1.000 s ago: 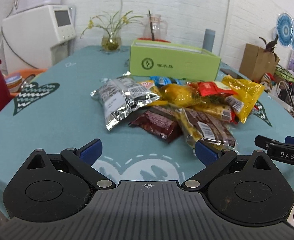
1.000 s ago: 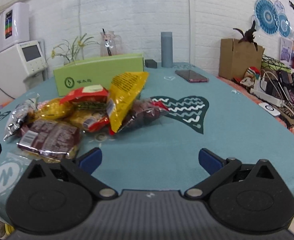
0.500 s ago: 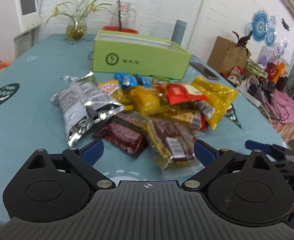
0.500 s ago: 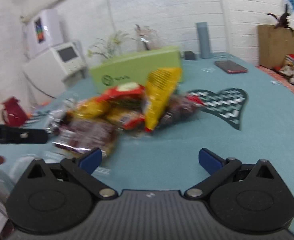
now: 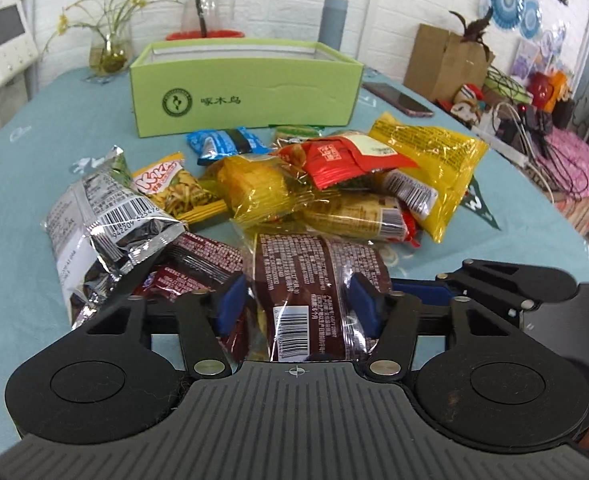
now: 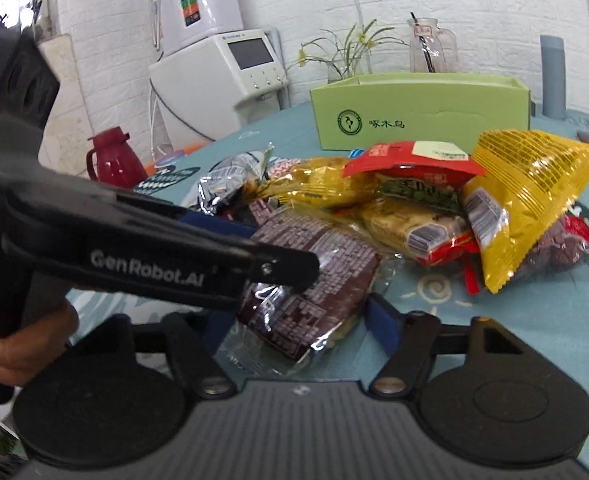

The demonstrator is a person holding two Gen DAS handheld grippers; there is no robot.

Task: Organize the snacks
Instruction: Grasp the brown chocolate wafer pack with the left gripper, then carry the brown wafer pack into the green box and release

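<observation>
Left wrist: left gripper (image 5: 294,306) closing, pads touching brown pack (image 5: 310,280). Right wrist: right gripper (image 6: 294,324) closing around same pack (image 6: 310,276); contact unclear.

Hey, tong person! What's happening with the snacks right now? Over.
Both tongs, left and right, closing around the same brown snack pack. Green box empty-looking, behind pile. Nothing blocking.

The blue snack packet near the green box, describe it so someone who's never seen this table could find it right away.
Start at the open green box on the teal tablecloth. Just in front of its printed wall, at the far edge of the snack pile, lies the small blue packet. It is the only blue wrapper there, with a dark band across it; its neighbours are yellow, red, silver or brown.
</observation>
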